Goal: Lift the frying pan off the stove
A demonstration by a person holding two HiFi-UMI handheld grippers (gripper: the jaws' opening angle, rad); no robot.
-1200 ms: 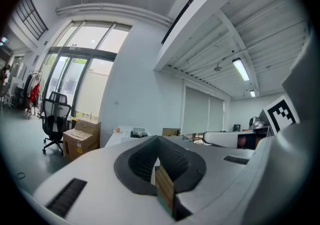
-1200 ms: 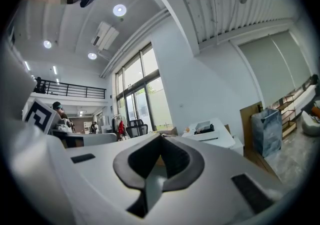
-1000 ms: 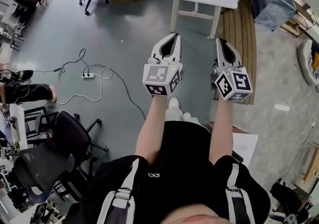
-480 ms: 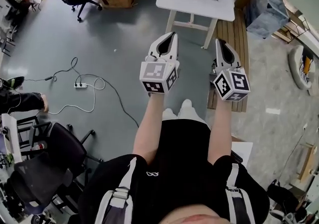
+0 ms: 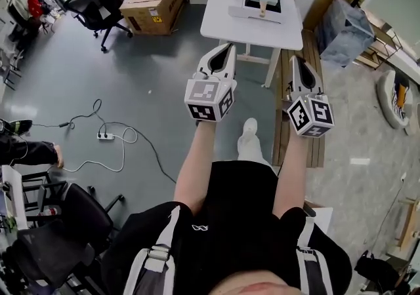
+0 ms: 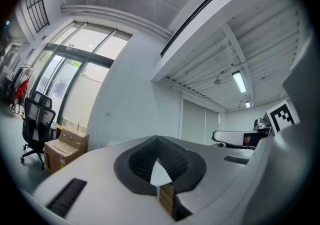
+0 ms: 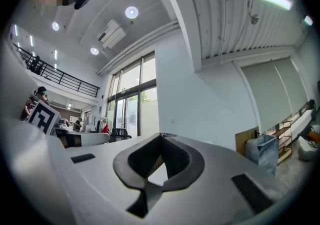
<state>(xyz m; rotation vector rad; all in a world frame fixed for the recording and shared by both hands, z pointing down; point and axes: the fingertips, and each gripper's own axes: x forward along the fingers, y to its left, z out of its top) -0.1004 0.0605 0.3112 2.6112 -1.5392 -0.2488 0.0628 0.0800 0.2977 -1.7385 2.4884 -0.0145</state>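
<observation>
Bright, even daylight plus ceiling lamps [image 7: 132, 12]; strong fisheye bending and dark vignetted corners in gripper views.

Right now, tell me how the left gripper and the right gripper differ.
The left gripper hangs over grey floor, its tips at the white table's near edge; the right gripper hangs over the wooden slats beside that table. In the head view the left gripper leans slightly rightward, the right gripper slightly leftward. Both are shut, empty and aimed toward the table.
</observation>
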